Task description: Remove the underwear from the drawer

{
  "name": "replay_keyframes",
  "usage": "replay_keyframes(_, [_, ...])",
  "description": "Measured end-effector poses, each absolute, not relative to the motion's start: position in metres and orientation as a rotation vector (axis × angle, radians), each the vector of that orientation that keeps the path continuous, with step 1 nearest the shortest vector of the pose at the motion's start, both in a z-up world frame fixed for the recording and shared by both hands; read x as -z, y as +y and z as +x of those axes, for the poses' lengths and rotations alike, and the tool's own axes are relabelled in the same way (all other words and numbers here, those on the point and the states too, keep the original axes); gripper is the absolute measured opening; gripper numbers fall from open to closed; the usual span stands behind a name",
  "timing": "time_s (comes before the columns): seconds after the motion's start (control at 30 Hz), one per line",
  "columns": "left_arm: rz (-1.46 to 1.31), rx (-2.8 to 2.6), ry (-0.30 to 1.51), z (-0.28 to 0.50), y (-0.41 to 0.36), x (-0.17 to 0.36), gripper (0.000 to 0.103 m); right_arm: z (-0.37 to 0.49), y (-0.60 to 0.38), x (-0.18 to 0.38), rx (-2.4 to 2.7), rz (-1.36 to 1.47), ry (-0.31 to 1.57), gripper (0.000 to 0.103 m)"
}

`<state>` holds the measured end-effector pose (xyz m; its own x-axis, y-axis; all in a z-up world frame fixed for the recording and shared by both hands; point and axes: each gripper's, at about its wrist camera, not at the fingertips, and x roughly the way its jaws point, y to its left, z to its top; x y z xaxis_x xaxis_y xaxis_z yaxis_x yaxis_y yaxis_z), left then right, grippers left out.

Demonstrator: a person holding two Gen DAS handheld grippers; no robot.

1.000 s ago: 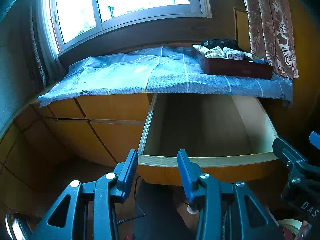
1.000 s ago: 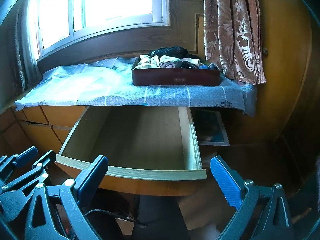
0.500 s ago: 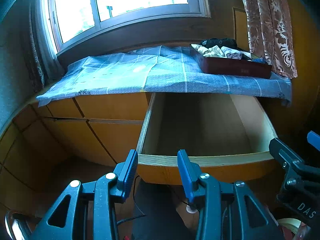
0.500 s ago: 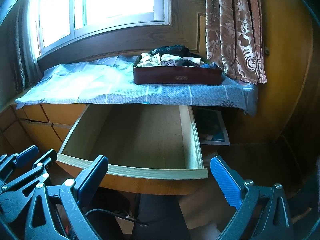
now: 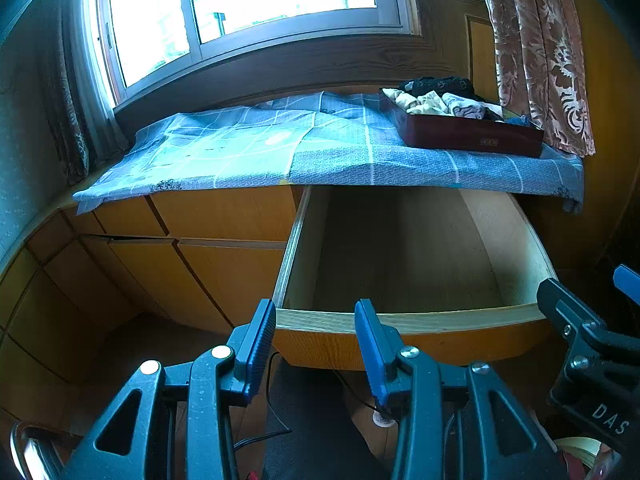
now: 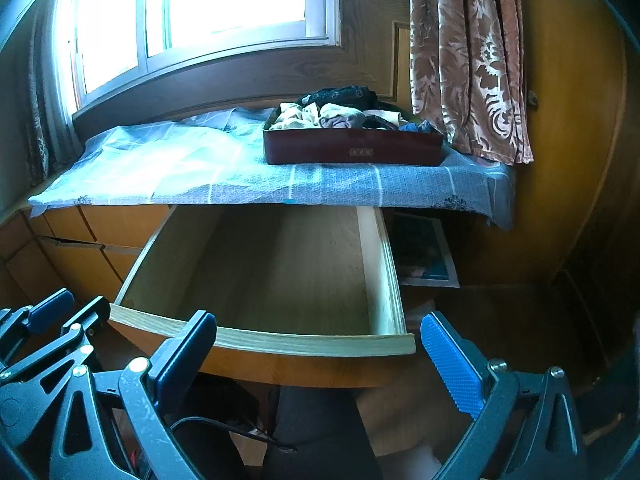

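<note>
Left wrist view shows nothing shifted over the last second: left tongs (image 5: 316, 336) half-parted, right tongs (image 6: 320, 354) wide, both empty before the bare drawer (image 6: 288, 276). Underwear (image 6: 340, 114) apparently sits in the tray (image 6: 352, 152) above.

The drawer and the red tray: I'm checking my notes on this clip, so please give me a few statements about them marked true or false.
1. The drawer is pulled open and its visible inside is bare. True.
2. The red tray sits inside the drawer. False: it rests on the blue cloth on top of the cabinet, above the drawer.
3. The tray holds a heap of folded garments. True.
4. The right gripper is shut on a garment. False: its jaws stand wide apart with nothing between them.
5. The left gripper is reaching into the tray. False: it hangs in front of the drawer's front edge, empty.
</note>
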<state>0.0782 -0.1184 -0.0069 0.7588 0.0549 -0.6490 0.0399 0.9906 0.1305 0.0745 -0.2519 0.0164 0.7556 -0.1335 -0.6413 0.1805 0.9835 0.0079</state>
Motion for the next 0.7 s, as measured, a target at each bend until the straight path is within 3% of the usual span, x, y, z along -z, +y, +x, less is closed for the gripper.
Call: replay_keyframes(0.7, [0.141, 0.001, 0.707, 0.0766, -0.1194, 0.007, 0.041, 0.074, -0.2524, -0.0171, 0.173, 0.071, 0.69, 0.103])
